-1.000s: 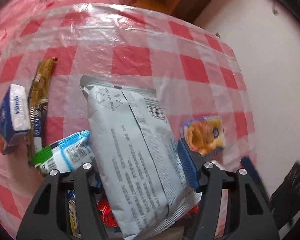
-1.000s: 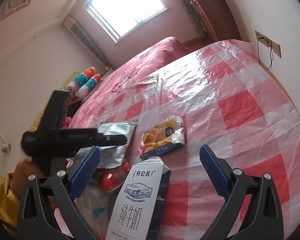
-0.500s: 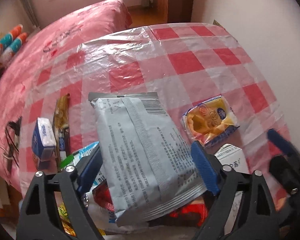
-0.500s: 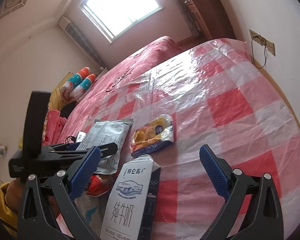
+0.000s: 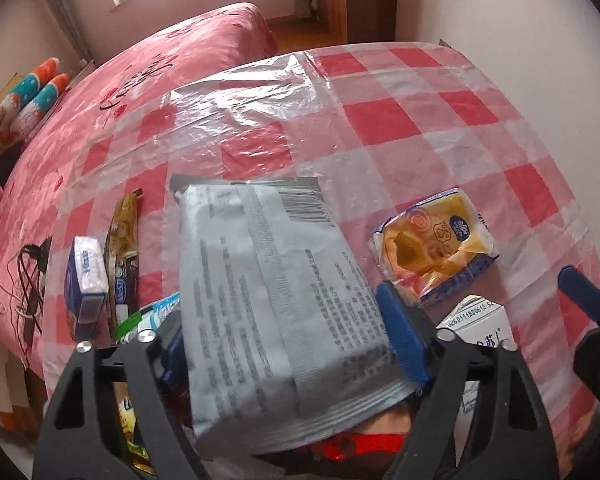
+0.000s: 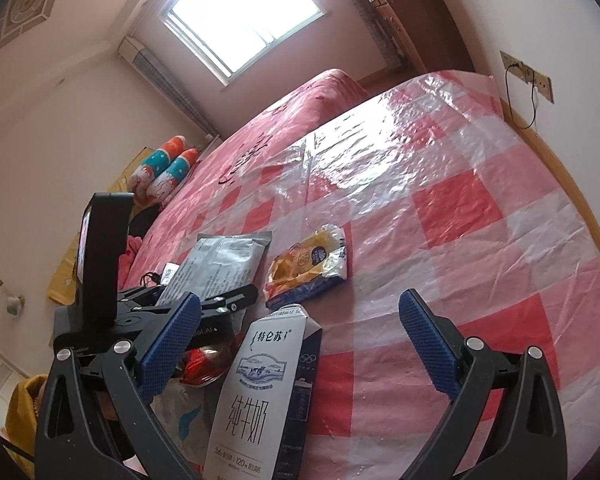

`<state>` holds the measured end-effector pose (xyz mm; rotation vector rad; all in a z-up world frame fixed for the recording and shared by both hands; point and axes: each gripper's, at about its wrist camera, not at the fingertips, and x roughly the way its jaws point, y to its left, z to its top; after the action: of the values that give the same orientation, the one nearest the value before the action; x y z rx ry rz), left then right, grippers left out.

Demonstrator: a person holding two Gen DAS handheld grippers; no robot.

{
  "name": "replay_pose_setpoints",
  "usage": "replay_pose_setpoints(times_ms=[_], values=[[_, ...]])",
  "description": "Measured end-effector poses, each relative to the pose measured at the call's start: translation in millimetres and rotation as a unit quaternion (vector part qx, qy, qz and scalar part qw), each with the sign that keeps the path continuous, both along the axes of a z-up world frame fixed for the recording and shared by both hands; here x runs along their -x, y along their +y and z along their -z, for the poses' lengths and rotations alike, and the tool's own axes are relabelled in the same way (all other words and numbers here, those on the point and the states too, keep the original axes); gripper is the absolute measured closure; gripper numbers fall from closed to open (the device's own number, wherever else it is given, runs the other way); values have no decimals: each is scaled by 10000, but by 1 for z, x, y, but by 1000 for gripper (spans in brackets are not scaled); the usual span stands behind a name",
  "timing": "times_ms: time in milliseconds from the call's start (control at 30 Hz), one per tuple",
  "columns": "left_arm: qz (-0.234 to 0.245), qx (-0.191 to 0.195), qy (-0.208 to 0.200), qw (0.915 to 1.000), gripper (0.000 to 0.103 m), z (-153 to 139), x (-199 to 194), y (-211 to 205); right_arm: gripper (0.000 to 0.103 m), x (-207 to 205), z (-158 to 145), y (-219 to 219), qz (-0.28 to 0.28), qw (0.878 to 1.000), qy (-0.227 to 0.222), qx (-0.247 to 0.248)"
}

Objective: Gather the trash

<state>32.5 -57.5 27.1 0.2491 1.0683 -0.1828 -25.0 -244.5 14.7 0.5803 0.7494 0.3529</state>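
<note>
Two grippers work a checked plastic cloth on my bench, gathering litter. My left gripper (image 5: 288,344) straddles the silver snack bag (image 5: 268,280); its jaws are closing with the bag between them, though I cannot tell that the pads press it yet. The bag's near end overhangs a heap of red and white wrappers (image 6: 204,364), seemingly the collecting pile, which would explain the downward tilt. Just right of the silver bag lies a yellow pastry wrapper (image 5: 432,248); nearer me than that stands a milk carton (image 6: 260,392). My right gripper (image 6: 300,348) waits over the carton, jaws wide apart, gripping nothing. Left of the silver bag lie a brown wrapper (image 5: 124,240) and a blue tissue pack (image 5: 86,276), uncollected.
</note>
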Motion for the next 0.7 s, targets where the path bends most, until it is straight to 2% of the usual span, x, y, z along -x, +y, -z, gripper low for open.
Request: replay_pose_setpoints(times_ms=[333, 567, 700], values=[[-319, 589, -239, 9975, 30, -14, 14, 26, 5, -2, 10, 16, -341, 9990, 274, 26], [-571, 1023, -444, 9921, 30, -27, 29, 52, 5, 5, 10, 36, -495, 9981, 259, 265], [-759, 1284, -508, 9875, 30, -32, 37, 73, 5, 11, 8, 50, -517, 9967, 207, 591]])
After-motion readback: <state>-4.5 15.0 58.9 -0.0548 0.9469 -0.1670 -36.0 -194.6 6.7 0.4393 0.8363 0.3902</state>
